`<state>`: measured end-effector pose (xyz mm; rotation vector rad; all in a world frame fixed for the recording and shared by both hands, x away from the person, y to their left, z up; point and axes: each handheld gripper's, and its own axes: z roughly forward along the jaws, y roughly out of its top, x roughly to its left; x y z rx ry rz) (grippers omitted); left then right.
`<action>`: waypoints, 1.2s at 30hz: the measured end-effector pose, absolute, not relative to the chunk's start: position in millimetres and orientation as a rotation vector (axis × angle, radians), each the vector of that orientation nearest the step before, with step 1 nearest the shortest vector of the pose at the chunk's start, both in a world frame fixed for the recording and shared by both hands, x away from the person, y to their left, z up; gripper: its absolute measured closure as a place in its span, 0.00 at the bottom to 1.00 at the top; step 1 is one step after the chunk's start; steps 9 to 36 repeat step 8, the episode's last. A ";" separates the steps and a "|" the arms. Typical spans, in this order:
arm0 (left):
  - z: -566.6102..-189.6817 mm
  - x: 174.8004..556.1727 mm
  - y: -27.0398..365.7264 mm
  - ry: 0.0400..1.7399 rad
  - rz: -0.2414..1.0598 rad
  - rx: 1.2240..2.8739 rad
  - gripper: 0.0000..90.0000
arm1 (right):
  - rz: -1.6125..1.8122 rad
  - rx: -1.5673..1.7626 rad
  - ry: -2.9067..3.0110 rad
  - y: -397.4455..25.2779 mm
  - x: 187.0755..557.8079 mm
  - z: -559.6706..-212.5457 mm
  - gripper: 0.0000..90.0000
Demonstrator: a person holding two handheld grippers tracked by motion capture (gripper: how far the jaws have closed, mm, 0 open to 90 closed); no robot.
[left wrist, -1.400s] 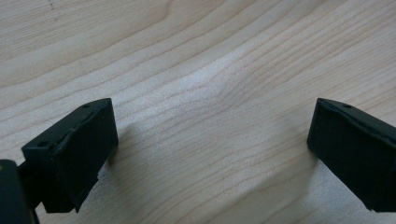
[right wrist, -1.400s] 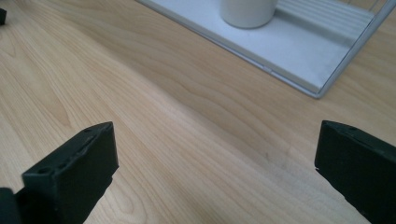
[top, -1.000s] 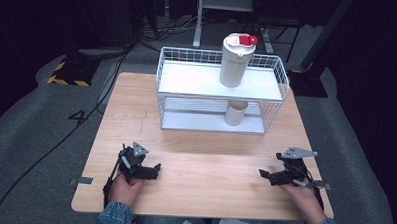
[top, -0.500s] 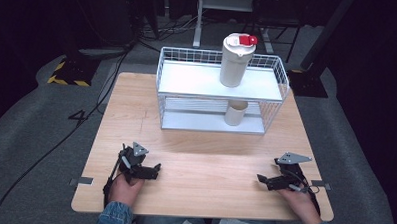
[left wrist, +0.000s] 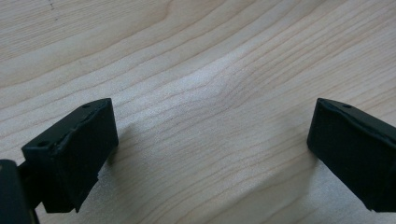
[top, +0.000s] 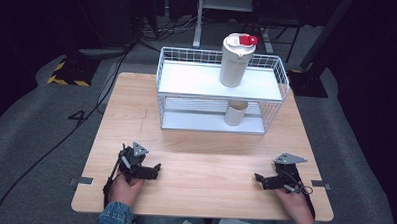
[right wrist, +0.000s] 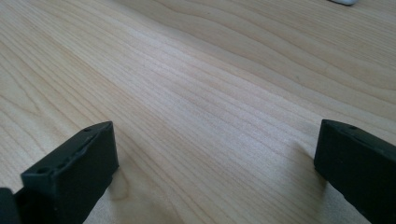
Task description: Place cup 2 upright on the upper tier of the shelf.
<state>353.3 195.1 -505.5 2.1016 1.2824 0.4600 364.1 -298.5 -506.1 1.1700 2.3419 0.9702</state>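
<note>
both grippers sit low on the wooden table (top: 205, 142), near the edge where the person is. left gripper (top: 149, 171) is at the left side of the table, held by a hand (top: 125, 189) in a blue sleeve. its jaws stand wide apart. in the left gripper view the left gripper (left wrist: 210, 149) has just bare wood between its two black jaws, and it holds nothing.

right gripper (top: 264, 181) is at the right side of the table, held by the other hand (top: 294, 205). its jaws point toward the middle of the table. in the right gripper view the right gripper (right wrist: 215, 158) has its jaws wide apart too, with bare wood between them. it holds nothing.

at the far side of the table stands a white wire rack (top: 271, 107) with two shelves. a tall white bottle (top: 234, 63) with a red cap piece (top: 247, 40) stands upright on the top shelf. a small cup (top: 235, 112) stands on the bottom shelf, right under the bottle. both are well apart from the two grippers.

grey carpet (top: 45, 131) lies around the table, with black cables on it. a yellow and black striped thing (top: 67, 80) lies on the floor at the far left.
</note>
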 end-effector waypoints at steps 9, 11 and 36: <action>-505.4 354.0 195.7 1.276 0.454 2.106 0.02 | 0.966 1.183 2.330 -298.0 362.9 -506.2 0.00; -505.4 354.0 195.7 1.276 0.454 2.106 0.02 | 0.966 1.183 2.330 -298.0 362.9 -506.2 0.00; -505.4 354.0 195.7 1.276 0.454 2.106 0.02 | 0.966 1.183 2.330 -298.0 362.9 -506.2 0.00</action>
